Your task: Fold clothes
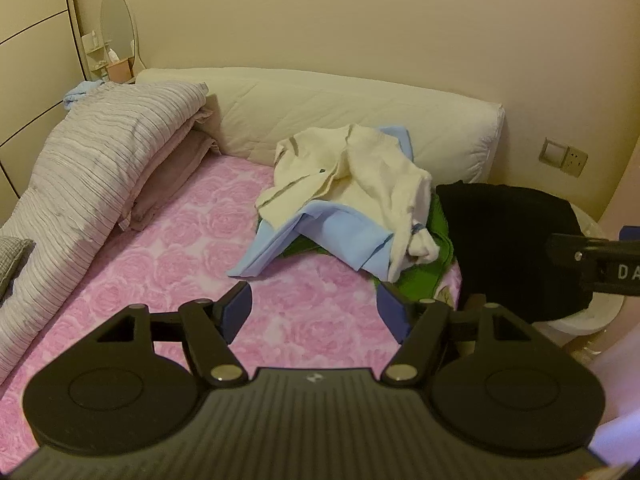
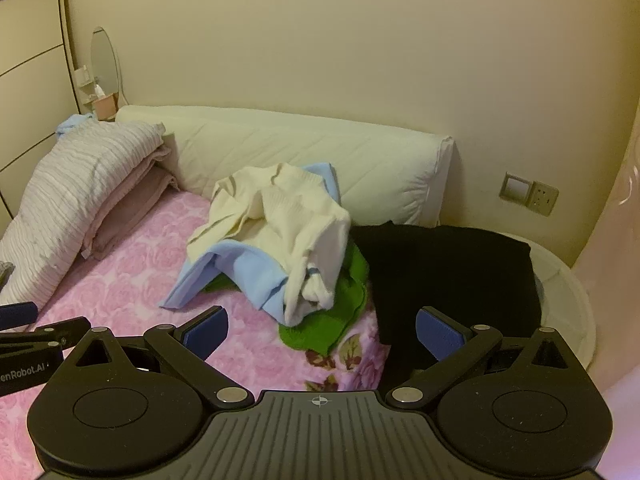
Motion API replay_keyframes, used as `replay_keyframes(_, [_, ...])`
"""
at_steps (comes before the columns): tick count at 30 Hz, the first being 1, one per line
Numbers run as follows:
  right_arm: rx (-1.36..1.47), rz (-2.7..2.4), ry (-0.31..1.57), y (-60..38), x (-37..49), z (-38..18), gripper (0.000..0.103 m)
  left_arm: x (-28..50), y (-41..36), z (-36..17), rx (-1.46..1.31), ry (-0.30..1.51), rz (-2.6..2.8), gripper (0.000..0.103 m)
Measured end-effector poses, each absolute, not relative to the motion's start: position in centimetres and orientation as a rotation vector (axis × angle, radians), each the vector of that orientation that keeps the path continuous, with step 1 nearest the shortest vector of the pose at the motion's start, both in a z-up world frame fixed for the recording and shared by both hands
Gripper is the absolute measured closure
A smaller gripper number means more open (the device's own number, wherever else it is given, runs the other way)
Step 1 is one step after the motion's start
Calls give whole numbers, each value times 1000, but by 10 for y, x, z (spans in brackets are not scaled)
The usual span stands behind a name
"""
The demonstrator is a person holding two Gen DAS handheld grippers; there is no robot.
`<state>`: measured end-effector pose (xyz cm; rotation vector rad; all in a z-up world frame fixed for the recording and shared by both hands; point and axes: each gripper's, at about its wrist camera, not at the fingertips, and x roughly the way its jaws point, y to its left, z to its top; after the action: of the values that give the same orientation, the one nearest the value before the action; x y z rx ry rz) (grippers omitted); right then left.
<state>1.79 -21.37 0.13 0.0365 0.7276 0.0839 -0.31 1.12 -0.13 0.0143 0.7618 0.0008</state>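
Left wrist view: the left gripper (image 1: 316,312) is held spread wide and empty above the pink rose-patterned bedsheet (image 1: 168,264). The right gripper (image 2: 320,332) is likewise parted, holding nothing. A heap of clothes is seen against the headboard cushion (image 1: 360,120): a cream garment (image 1: 360,176) over light blue cloth (image 1: 320,232) and green fabric (image 1: 424,276), with a black garment (image 1: 512,240) just beside.

2 wrist views, side by side above the bed (image 1: 192,240).
Both face the headboard cushion (image 2: 320,160) from near, sharing the clothes pile (image 1: 352,200).
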Motion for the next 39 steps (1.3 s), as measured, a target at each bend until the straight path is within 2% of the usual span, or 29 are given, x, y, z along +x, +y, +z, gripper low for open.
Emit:
replay_keyframes(6, [40,75,741,-212,24,6,0,-8,26,-4,-31,767,-23,37])
replay_keyframes(9, [43,73,735,-209,22,-1,0,-5,-10,-10,24,782,9,37])
replay_keyframes(39, [56,46,715,-192,22,2,0,7,8,8,0,726,-17,36])
